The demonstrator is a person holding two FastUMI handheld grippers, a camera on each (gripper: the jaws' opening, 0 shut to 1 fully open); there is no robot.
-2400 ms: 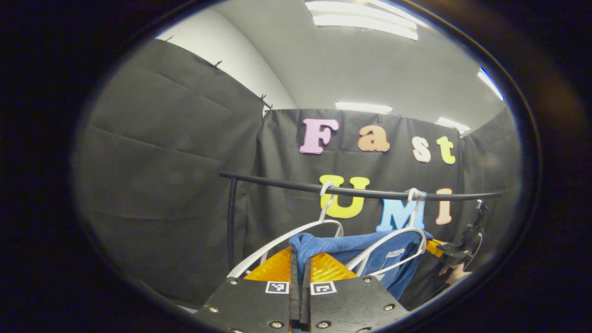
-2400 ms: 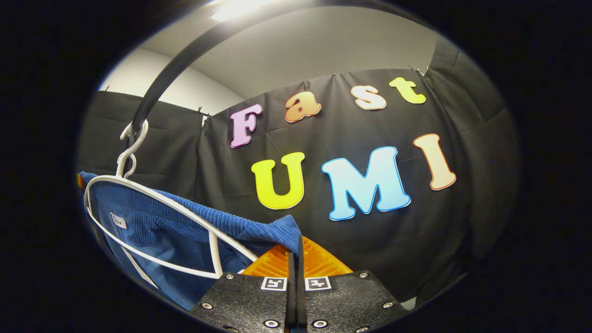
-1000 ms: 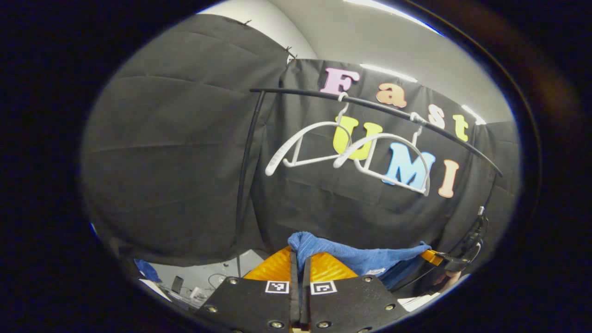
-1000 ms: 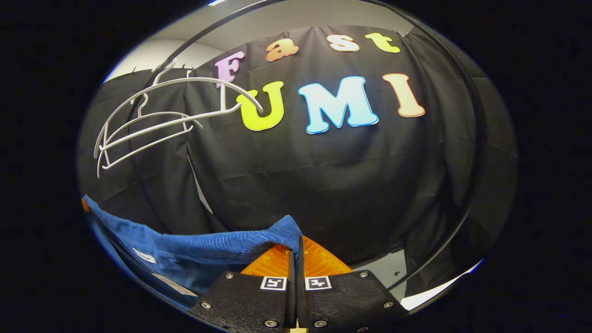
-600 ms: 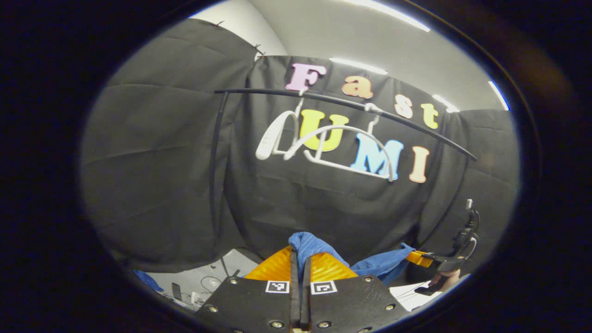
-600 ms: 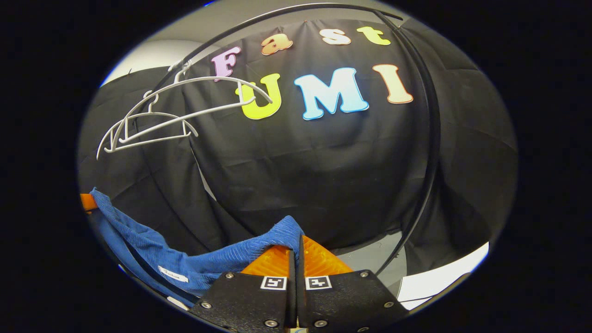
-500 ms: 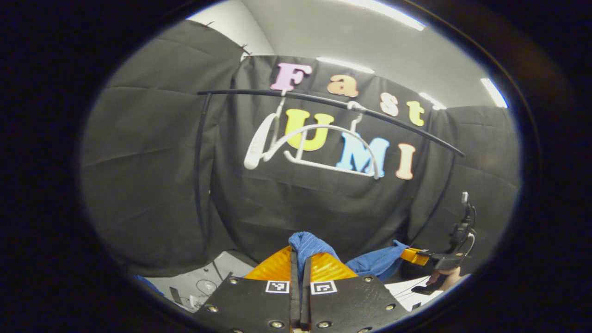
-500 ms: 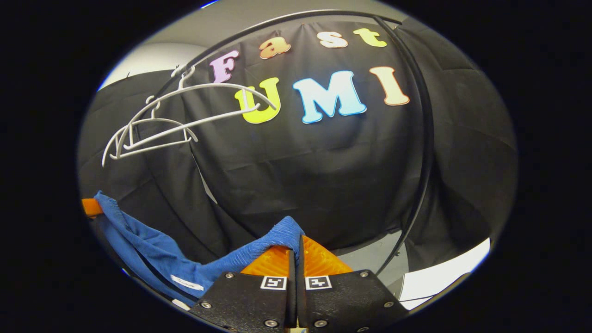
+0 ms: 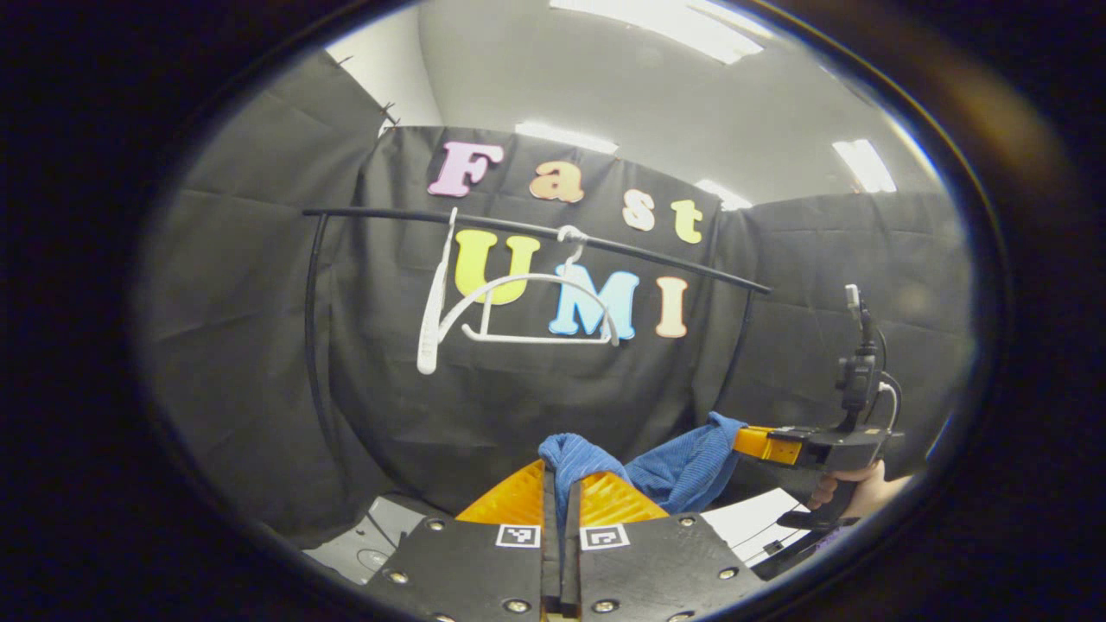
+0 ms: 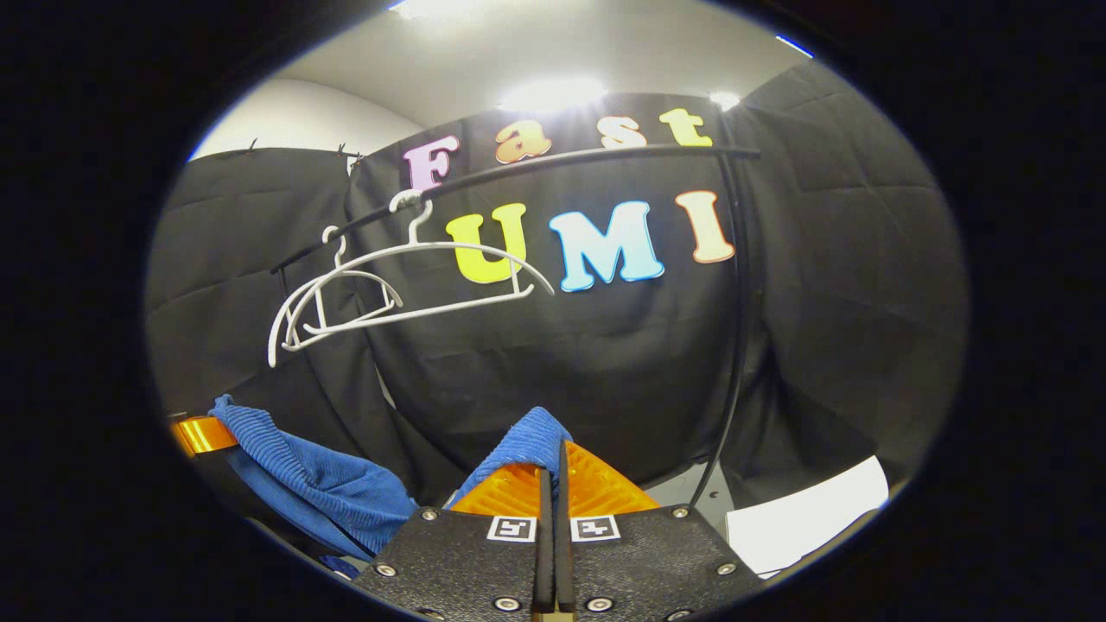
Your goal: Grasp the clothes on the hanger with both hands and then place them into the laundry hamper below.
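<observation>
Both claws have come down and back from the rail since the earlier pictures, and the blue garment [image 9: 683, 466] that hung on a hanger then is off it now, slung between the two claws with its middle sagging. Left claw [image 9: 560, 484] is clamped on one bunched corner of the cloth, its fingers pressed together with the fabric poking up between them. Right claw [image 10: 551, 479] is clamped the same way on the other corner [image 10: 536, 445]; in the left gripper view it shows farther off to the right, held in a hand [image 9: 851, 497]. Holding the garment at two corners likely keeps it spread and off the floor so it can be lowered as one piece. Two white hangers [image 10: 406, 285] hang bare on the black rail [image 9: 536, 231], well above the cloth. The cloth is a deep blue ribbed knit, soft and limp, folding on itself where it droops. No hamper can be made out here; by my judgement it lies lower, so the claws need to go further down before letting go
</observation>
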